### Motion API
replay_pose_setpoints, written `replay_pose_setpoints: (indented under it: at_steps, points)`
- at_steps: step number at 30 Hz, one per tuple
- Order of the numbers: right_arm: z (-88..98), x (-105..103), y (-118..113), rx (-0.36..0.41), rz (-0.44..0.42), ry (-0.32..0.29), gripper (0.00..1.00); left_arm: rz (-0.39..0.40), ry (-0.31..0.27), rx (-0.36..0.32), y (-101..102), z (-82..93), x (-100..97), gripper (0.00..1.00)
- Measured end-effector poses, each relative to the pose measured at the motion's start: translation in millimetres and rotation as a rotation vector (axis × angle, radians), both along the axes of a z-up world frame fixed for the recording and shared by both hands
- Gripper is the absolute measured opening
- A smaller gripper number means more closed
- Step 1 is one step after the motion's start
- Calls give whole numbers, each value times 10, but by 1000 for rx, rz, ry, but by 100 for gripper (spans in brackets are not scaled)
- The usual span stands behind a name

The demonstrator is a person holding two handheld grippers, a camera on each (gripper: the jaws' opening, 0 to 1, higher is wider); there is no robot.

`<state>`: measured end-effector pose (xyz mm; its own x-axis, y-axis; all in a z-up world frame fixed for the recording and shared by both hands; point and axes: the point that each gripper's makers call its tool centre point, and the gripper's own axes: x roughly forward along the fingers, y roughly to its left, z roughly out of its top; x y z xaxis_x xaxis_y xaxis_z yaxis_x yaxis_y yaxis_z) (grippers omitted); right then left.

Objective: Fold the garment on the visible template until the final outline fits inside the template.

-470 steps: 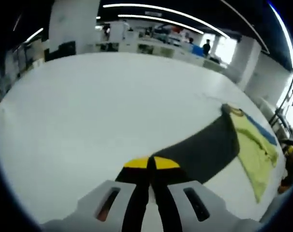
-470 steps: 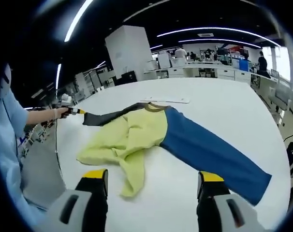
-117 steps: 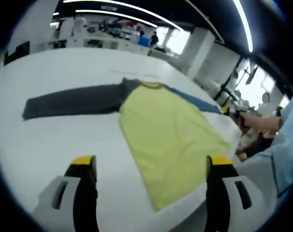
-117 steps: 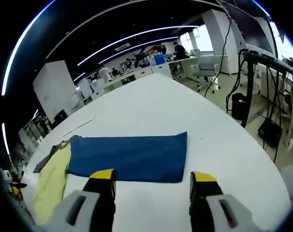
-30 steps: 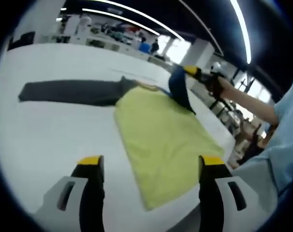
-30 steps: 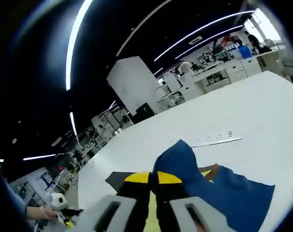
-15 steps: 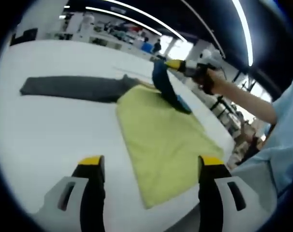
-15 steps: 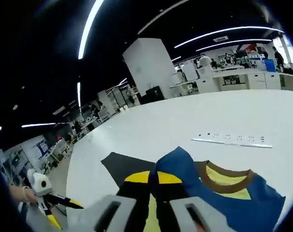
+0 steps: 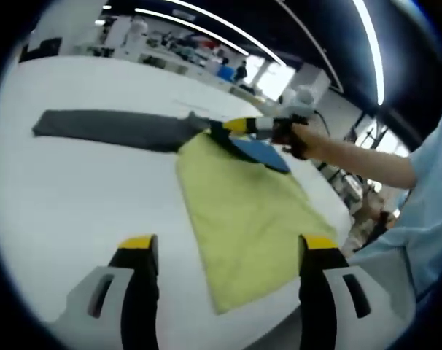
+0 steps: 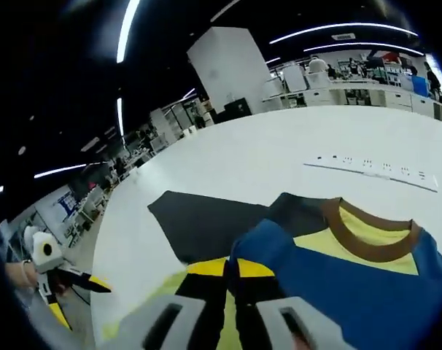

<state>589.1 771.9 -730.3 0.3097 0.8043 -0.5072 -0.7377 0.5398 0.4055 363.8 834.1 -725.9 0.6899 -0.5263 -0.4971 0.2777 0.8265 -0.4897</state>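
Your right tool [image 10: 230,268] is pinching the blue sleeve [image 10: 338,288] closed-jawed, laying it over the yellow garment [image 9: 246,211] near the brown collar [image 10: 367,237]. Your left tool [image 9: 225,244] is hovering wide apart above the white worktop [image 9: 82,197], gripping nothing.

Light-blue sleeve [image 9: 429,211]; yellow-tipped black fingers [image 9: 139,281]

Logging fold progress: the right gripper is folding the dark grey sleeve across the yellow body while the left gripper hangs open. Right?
Not quite: the right gripper is shut on the blue sleeve, as the right gripper view shows. The dark grey sleeve lies flat. The left gripper is open.
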Motion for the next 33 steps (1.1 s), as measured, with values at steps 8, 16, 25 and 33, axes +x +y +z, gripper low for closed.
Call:
replay_pose_setpoints:
  at_steps: [8, 16, 25, 33]
  points:
    - [-170, -111, 82, -37, 34, 6, 0, 9, 9, -4, 21, -25, -36, 74]
    - [-266, -141, 73, -65, 44, 11, 0, 24, 9, -11, 46, -34, -56, 74]
    - [-254, -189, 142, -49, 65, 6, 4, 31, 0, -14, 50, -4, -45, 74]
    - [-78, -222, 159, 8, 125, -103, 51, 28, -5, -14, 30, 6, -26, 75]
